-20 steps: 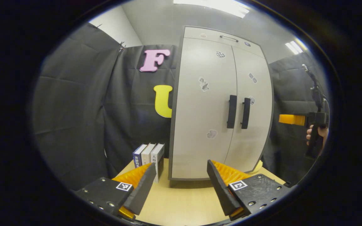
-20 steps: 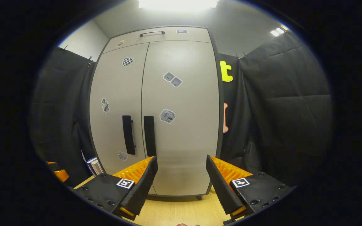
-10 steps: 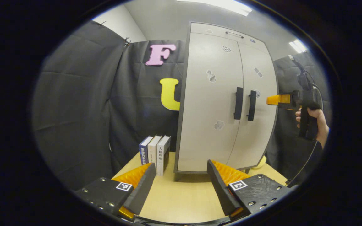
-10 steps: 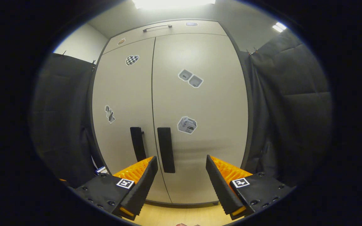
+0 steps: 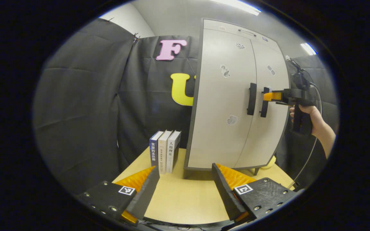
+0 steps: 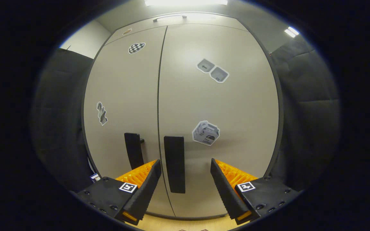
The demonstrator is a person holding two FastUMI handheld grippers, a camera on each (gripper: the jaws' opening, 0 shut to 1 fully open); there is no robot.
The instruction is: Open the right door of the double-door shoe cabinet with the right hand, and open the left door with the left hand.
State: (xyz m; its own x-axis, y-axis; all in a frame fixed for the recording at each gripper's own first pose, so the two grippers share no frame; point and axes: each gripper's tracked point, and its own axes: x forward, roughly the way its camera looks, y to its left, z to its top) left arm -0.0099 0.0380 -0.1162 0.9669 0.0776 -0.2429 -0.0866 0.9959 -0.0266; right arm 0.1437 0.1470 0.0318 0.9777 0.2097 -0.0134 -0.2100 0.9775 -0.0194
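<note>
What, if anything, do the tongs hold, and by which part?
Nothing. Both tongs, left and right, are open; the right door handle sits ungripped between the right fingers.

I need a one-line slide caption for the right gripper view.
Open right gripper lines up on the right door handle of the closed shoe cabinet.

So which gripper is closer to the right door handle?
Right. The right gripper is open just before the right handle; the left gripper hangs back over the table.

The pale wooden bench carries the shoe cabinet and three upright books just beside it.
</note>
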